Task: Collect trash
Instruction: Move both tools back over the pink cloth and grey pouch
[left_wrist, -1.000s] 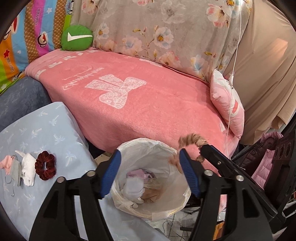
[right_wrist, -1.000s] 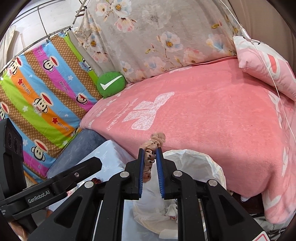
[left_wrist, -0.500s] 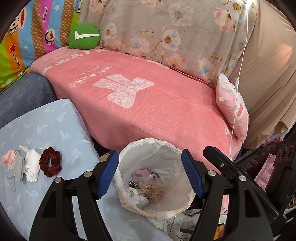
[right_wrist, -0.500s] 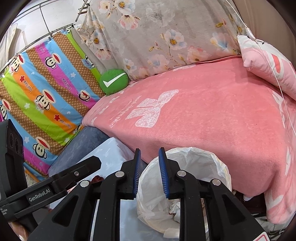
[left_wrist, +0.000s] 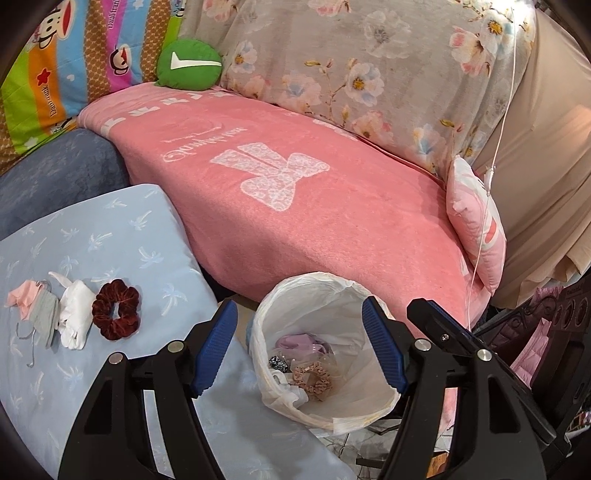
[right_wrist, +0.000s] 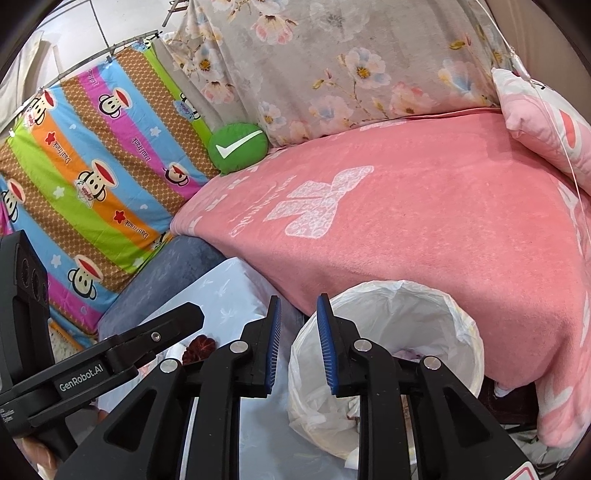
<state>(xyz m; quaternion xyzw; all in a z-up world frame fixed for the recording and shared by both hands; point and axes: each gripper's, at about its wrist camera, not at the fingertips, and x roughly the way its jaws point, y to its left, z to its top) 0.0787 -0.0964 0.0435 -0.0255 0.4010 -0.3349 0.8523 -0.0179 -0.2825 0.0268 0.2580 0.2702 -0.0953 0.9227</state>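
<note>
Taking the white-lined trash bin (left_wrist: 343, 291) as the landmark and going left to right: well to its left, on the pale blue patterned surface (left_wrist: 122, 240), lie a pink and grey bit of cloth (left_wrist: 35, 308), a white crumpled piece (left_wrist: 75, 317) touching it, and a dark red scrunchie (left_wrist: 115, 314) just beside the white piece. The left hand-held gripper (left_wrist: 300, 349) hangs over the bin with its blue-padded jaws spread wide and nothing between them, one finger over the surface's edge, the other over the bin's right rim. Inside the bin, near the bottom, sit a beige scrunchie (left_wrist: 314, 376), a dark patterned one (left_wrist: 277, 363) to its left, some pale purple material (left_wrist: 301, 339) behind them and white scraps (left_wrist: 284, 384) in front. Just right of the bin rim juts the black body of the right hand-held gripper (right_wrist: 298, 345); its own view shows the jaws partly apart and empty, above the bin's left rim. Behind the bin spreads a pink blanket (left_wrist: 295, 184), with a pink pillow (left_wrist: 476, 229) to the right.
</note>
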